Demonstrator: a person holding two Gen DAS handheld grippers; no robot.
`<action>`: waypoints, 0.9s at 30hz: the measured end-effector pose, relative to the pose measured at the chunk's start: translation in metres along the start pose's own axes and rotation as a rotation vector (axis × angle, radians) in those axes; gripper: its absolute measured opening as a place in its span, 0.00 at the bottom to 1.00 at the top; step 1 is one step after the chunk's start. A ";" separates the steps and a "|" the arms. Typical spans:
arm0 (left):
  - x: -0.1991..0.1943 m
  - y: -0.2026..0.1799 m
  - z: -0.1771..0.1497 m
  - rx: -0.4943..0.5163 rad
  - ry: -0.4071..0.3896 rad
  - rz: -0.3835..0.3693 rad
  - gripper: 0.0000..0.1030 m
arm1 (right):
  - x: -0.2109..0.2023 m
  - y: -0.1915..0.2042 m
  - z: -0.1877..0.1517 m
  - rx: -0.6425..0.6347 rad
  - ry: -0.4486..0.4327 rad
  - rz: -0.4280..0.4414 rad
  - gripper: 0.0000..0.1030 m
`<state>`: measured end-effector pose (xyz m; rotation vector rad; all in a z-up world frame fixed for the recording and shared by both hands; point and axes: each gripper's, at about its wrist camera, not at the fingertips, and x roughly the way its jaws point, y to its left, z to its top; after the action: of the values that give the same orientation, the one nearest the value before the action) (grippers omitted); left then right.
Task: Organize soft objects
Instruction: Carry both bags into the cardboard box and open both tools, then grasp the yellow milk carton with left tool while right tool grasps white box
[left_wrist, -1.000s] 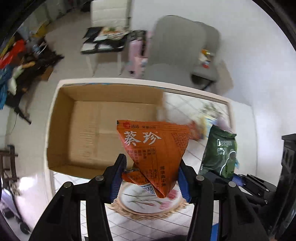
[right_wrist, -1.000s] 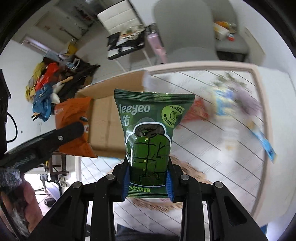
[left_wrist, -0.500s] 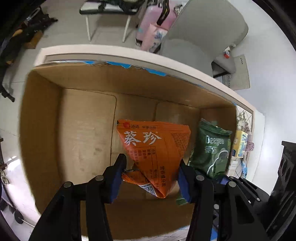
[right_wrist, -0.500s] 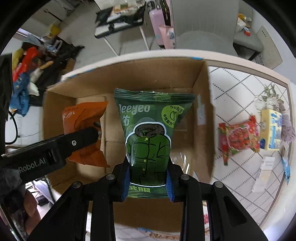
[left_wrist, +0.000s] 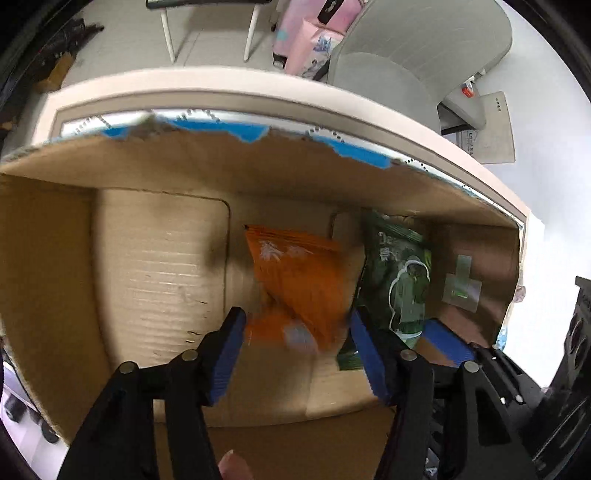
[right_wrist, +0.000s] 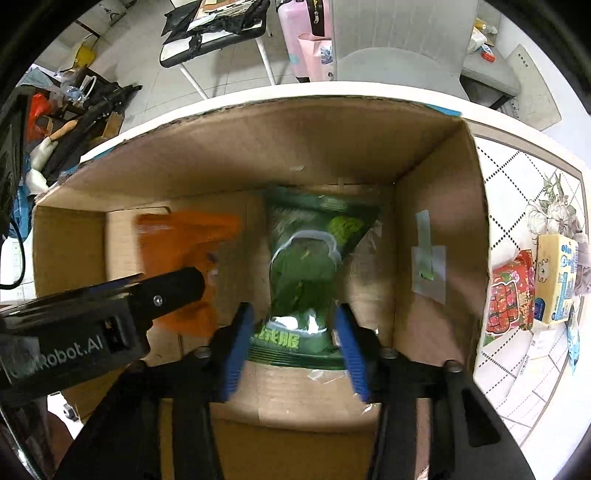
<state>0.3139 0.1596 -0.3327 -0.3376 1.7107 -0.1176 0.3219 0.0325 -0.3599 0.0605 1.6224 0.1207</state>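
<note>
Blue-padded jaws of both grippers are opening over an open brown cardboard box (right_wrist: 436, 192).

Blue pads of the left gripper (left_wrist: 297, 354) stand spread on either side of a crinkled orange foil snack packet (left_wrist: 299, 284), which is blurred and no longer pinched, inside the box. Beside it, the right gripper (right_wrist: 295, 350) has its jaws parting around a dark green plastic snack bag (right_wrist: 306, 266); the pads no longer press on it, and its lower edge sits between them. Both packets lie within the box walls, orange to the left of green, near each other. Outside the box's right wall, on the white tiled tabletop (right_wrist: 517, 376), lie a red patterned packet (right_wrist: 511, 295) and a yellow carton (right_wrist: 556, 280).
</note>
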 end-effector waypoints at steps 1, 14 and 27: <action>-0.003 -0.001 -0.002 0.009 -0.005 0.009 0.61 | -0.003 0.001 -0.001 -0.001 -0.003 -0.003 0.58; -0.066 0.012 -0.078 0.055 -0.169 0.099 0.90 | -0.064 0.013 -0.054 -0.067 -0.060 -0.008 0.95; -0.122 0.001 -0.169 0.090 -0.337 0.148 0.90 | -0.138 0.009 -0.157 -0.097 -0.203 -0.034 0.95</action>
<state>0.1643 0.1764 -0.1884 -0.1526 1.3861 -0.0267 0.1728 0.0193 -0.2136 -0.0288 1.4127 0.1617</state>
